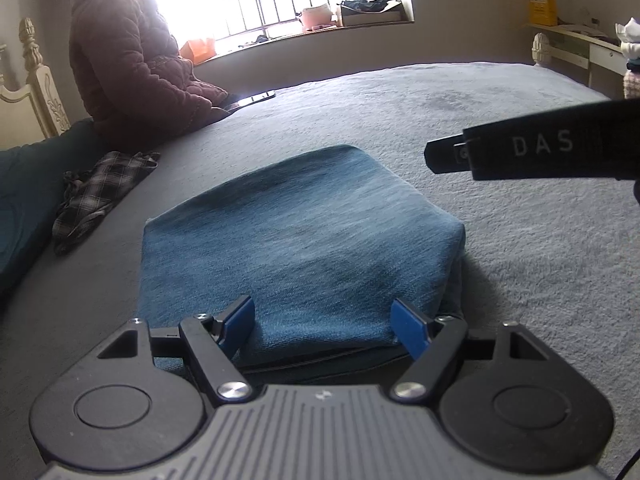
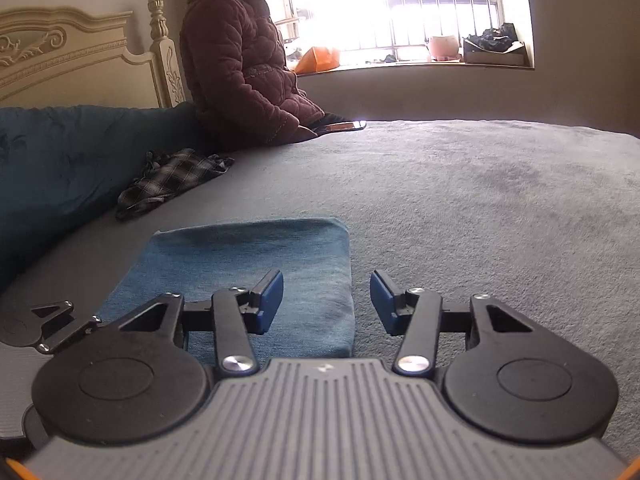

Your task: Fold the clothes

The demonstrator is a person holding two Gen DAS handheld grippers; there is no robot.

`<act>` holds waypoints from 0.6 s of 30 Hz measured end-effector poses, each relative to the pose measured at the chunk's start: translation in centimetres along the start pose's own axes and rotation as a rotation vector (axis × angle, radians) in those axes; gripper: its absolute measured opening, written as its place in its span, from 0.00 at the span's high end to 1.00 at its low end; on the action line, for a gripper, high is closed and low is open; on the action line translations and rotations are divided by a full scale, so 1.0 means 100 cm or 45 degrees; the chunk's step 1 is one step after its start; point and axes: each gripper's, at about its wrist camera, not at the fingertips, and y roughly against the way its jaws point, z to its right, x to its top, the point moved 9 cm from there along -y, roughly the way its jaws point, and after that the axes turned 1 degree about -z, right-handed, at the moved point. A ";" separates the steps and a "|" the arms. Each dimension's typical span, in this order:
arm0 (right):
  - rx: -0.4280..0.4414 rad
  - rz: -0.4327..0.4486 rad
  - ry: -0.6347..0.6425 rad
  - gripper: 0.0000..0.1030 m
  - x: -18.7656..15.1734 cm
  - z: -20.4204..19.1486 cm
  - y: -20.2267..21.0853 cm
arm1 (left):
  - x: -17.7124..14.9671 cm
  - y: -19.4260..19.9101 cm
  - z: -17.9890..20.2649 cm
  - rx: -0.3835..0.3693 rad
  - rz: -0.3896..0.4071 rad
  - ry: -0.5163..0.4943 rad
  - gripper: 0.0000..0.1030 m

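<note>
We are holding both grippers spread and empty over the grey bedspread (image 2: 480, 200): the folded blue denim garment (image 1: 296, 240) is lying dead ahead of the left gripper (image 1: 324, 326), left-forward of the right gripper (image 2: 326, 300).

"DAS" on right gripper (image 1: 520, 152), partly cut off

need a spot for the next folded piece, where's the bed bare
Bare grey bedspread runs right of the folded blue jeans, toward the window wall. Crowded on the left: plaid garment, dark blue quilt, seated person.
</note>
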 end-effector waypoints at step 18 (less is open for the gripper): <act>0.134 -0.312 -0.238 0.69 -0.044 0.005 -0.036 | -0.002 0.007 -0.004 -0.022 -0.007 0.055 0.26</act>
